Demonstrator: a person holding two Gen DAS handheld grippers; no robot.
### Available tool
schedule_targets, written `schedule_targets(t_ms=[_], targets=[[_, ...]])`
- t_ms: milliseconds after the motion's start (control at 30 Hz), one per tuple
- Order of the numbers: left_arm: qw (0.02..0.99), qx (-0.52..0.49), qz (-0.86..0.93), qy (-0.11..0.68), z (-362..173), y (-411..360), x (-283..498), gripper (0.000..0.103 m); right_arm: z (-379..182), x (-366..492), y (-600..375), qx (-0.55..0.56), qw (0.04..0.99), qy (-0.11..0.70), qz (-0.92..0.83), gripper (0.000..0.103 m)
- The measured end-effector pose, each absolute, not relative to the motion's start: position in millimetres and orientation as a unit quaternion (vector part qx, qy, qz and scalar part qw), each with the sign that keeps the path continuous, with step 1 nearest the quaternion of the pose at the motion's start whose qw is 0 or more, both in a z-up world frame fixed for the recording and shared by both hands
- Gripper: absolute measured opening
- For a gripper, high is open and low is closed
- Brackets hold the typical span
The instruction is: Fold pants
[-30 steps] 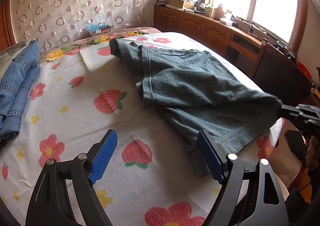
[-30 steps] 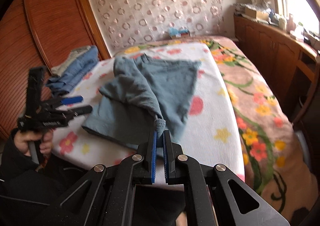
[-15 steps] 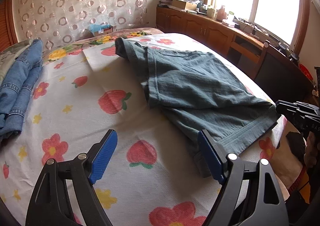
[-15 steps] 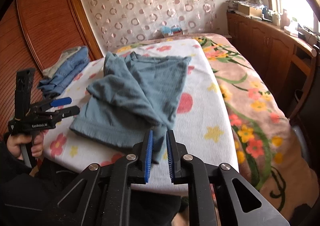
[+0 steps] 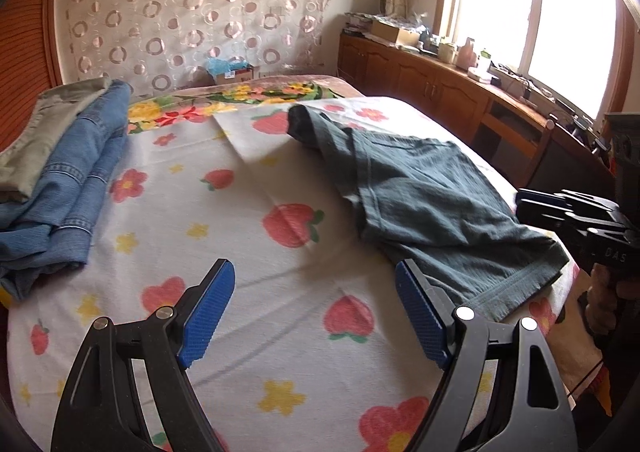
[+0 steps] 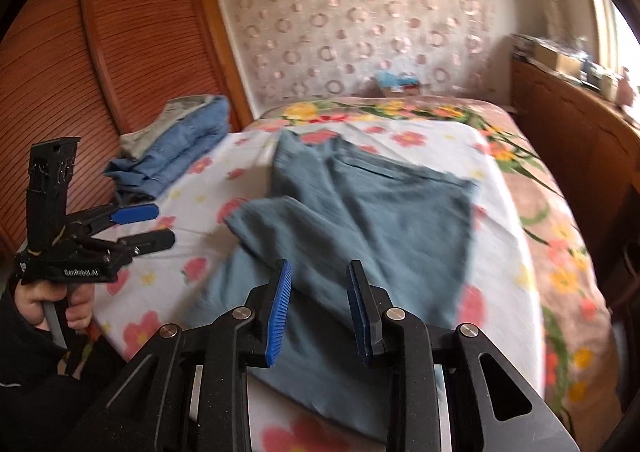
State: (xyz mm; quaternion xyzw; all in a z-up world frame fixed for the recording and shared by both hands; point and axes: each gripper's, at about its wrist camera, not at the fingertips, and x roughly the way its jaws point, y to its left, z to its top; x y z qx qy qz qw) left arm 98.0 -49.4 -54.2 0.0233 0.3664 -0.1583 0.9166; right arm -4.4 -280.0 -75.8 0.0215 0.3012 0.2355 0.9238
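Grey-green pants (image 5: 432, 204) lie partly folded on the flowered bed sheet (image 5: 248, 236), one part lying over the other. In the right wrist view the pants (image 6: 380, 220) stretch away from my fingers. My left gripper (image 5: 316, 312) is open and empty above the sheet, its right finger just beside the pants' near hem. My right gripper (image 6: 318, 304) is open and empty just above the near end of the pants. It also shows at the right edge of the left wrist view (image 5: 576, 212). The left gripper shows at the left of the right wrist view (image 6: 140, 224).
Folded blue jeans (image 5: 68, 180) and a khaki garment (image 5: 44, 120) are stacked at the bed's far left by a wooden wardrobe (image 6: 100, 92). A wooden cabinet (image 5: 440, 84) with clutter runs under the window on the right. A small box (image 5: 232, 70) sits at the headboard.
My right gripper opened and let go of the pants' corner, which dropped flat onto the bed. The left gripper stayed open and shifted slightly.
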Motion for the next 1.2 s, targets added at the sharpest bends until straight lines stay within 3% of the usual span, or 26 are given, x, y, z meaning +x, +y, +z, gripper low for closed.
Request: schedule_targets(t_ms=[733,767,800,867,1200], targets=[[0.925,0.003,-0.128,0.359,-53.5,-13.0,102.0,0.083,-106.9,86.1,-172.6,-0.117,0.884,0.352,0.285,0.029],[0.924,0.002,-0.128,0.360,-54.0,-13.3,102.1,0.083,-108.6,86.9,-170.4,-0.126,0.884,0.352,0.279,0.024],[0.924,0.003,-0.128,0.360,-54.9,-13.4,102.3,0.083,-109.2,87.3,-169.4,-0.134,0.886,0.350,0.273,0.008],[0.923,0.003,-0.129,0.361,-55.9,-13.4,102.5,0.083,-105.9,87.3,-170.3,-0.135,0.889,0.344,0.270,0.004],[0.918,0.009,-0.147,0.369,-62.1,-30.5,100.4,0.083,-60.9,83.1,-229.9,-0.077,0.929,0.283,0.225,0.004]])
